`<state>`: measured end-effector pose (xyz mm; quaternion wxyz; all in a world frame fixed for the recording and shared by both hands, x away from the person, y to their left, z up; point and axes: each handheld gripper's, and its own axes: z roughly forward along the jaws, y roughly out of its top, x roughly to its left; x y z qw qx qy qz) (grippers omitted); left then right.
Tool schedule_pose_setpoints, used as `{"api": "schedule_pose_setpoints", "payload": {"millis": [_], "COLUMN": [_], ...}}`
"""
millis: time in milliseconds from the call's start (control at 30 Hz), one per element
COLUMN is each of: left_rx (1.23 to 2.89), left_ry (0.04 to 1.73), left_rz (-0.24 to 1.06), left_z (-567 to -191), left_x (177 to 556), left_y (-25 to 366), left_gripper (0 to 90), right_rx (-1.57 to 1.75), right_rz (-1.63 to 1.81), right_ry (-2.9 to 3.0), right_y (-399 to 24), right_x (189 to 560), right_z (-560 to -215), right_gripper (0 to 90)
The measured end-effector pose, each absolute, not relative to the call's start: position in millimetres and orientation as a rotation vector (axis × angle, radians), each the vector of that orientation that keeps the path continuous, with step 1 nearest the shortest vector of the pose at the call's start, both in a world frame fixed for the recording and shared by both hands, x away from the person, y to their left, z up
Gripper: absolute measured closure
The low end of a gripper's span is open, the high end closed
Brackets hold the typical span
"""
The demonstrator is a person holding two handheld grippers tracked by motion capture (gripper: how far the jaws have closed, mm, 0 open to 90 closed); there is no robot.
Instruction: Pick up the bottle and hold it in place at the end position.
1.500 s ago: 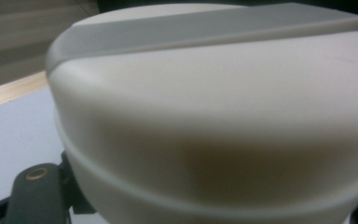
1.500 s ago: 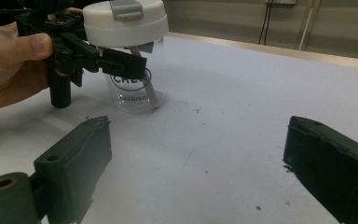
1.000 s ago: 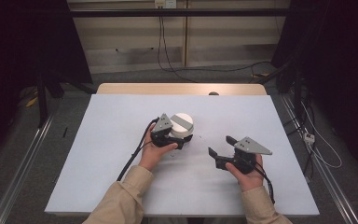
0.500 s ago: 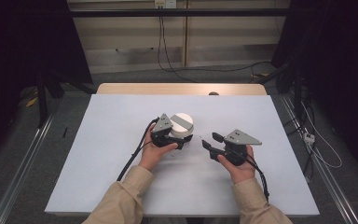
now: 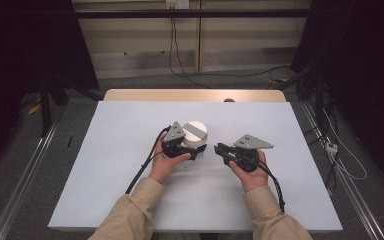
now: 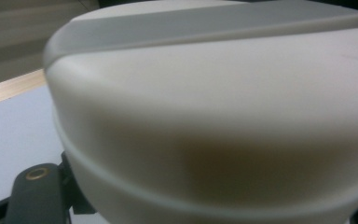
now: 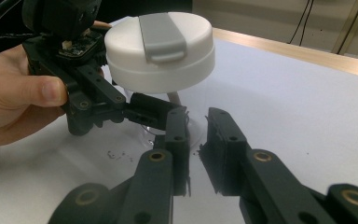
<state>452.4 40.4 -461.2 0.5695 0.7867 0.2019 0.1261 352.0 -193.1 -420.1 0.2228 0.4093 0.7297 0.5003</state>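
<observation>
Two grippers worked near the middle of the white tabletop (image 5: 130, 200), a little toward its near edge. The left gripper (image 5: 192, 149) was clamped on the clear body of a bottle just under its white lid (image 5: 196, 132), which carried a grey flip tab (image 7: 161, 36). The right gripper (image 7: 196, 140) sat just beside it, its jaws having just been closing with nothing between them and a narrow gap left. Judging from this, the step was to bring the right gripper onto the lid or its tab. Doing it well would likely mean reopening the jaws wide enough, approaching level, and keeping the left grip firm so the bottle did not tip or twist.
</observation>
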Motion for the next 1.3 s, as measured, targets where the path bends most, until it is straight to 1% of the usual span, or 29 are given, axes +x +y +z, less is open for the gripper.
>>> {"api": "schedule_pose_setpoints", "payload": {"millis": [100, 133, 200, 267, 1300], "left_rx": [1.852, 1.852, 1.852, 1.852, 1.854], "left_ry": [0.471, 0.471, 0.471, 0.471, 0.476], "left_rz": [0.299, 0.299, 0.299, 0.299, 0.290], "left_z": [-461.1, -461.1, -461.1, -461.1, -461.3], "left_x": [452.6, 452.6, 452.6, 452.5, 452.9], "left_y": [40.6, 40.6, 40.6, 40.6, 40.4], "left_gripper": [18.5, 18.5, 18.5, 18.5, 18.5], "right_rx": [1.136, 1.137, 1.137, 1.141, 1.097], "right_rz": [1.377, 1.378, 1.377, 1.388, 1.378], "right_ry": [2.023, 2.032, 2.037, 2.040, 2.075], "right_y": [-192.2, -191.3, -191.0, -189.4, -176.6], "right_x": [352.6, 353.5, 354.0, 355.3, 364.8], "right_z": [-420.6, -420.8, -420.8, -420.2, -412.7], "right_gripper": [82.2, 85.3, 86.5, 90.0, 90.0]}}
